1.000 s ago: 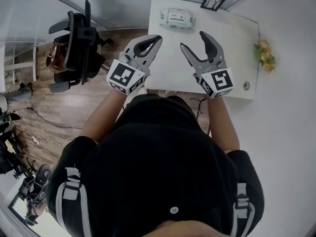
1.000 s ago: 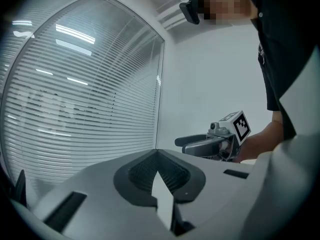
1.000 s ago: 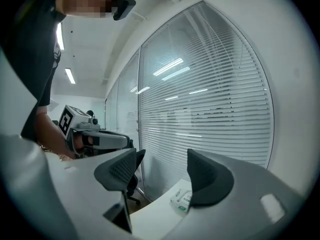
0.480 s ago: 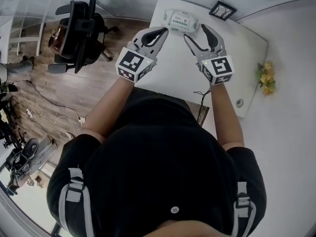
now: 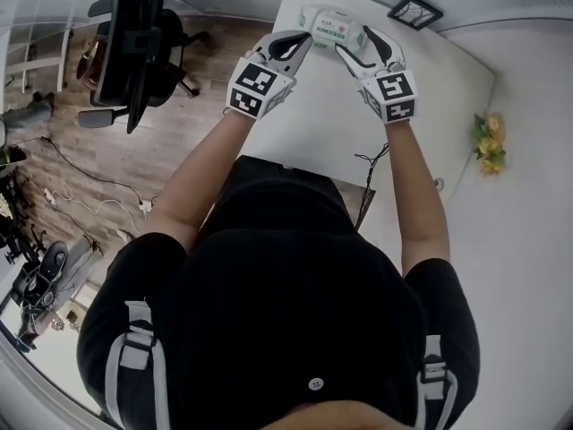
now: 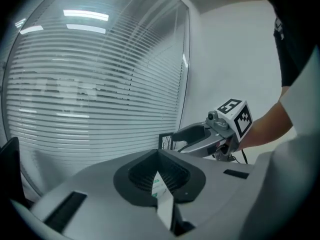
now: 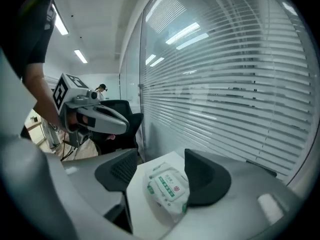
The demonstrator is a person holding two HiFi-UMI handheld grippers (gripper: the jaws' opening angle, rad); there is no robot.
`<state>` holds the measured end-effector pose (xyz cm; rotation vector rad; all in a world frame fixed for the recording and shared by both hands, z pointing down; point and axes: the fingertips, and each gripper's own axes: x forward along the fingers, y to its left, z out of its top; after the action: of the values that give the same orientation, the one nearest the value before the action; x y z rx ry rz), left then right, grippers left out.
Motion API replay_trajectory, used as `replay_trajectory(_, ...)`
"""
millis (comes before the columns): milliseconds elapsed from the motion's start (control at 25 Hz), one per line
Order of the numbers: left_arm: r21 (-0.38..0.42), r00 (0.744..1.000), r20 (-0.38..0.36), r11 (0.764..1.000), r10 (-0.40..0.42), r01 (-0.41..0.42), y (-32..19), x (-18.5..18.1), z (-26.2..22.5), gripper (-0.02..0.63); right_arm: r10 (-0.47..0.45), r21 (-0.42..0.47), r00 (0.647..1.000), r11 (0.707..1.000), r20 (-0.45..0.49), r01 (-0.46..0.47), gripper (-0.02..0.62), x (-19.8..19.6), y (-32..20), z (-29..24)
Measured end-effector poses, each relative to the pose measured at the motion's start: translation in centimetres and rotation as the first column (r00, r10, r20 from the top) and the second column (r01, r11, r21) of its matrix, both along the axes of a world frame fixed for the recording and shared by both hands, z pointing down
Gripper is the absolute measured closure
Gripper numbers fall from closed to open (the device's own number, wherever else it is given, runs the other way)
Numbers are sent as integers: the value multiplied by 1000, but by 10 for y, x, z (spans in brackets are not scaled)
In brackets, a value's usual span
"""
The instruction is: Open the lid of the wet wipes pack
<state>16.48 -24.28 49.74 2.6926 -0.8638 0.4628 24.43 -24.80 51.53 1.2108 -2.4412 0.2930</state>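
Head view: the wet wipes pack [image 5: 336, 27] lies at the desk's [image 5: 340, 124] far edge, with the left gripper [image 5: 303, 39] and right gripper [image 5: 354, 41] close beside it.
Left gripper view: jaws all but closed, holding nothing; the pack shows through the slit.
Right gripper view: jaws wide apart, the pack lying between them, not gripped.

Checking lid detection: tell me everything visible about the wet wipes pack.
The wet wipes pack is a soft white plastic pouch. On top is a rectangular green-printed panel, which looks like the lid and lies flat, so it seems closed. The pack lies flat near the far edge of the white table. The right gripper frames one end between its open jaws, and no pad visibly presses on it.
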Motion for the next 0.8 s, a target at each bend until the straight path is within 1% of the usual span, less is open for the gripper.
replay_trajectory(200,-67,1000,27,998,-5,7,-24,-5,42,598,-48,-72,993,997,-104,41,291,-8,-18,43)
replay_trajectory(400,-132,998,58,991,4,4,-41,1,81,598,-86,-143,984,988,-153,63,291,-14,-38,79)
replay_trajectory(640,-198,995,96,980,7,12,-55,11,127,598,-158,-220,960,970,-233,107,291,-12,-53,121)
replay_trajectory(800,-234,993,116,972,2,25,-62,16,148,598,-212,-261,936,955,-279,139,291,-10,-57,143)
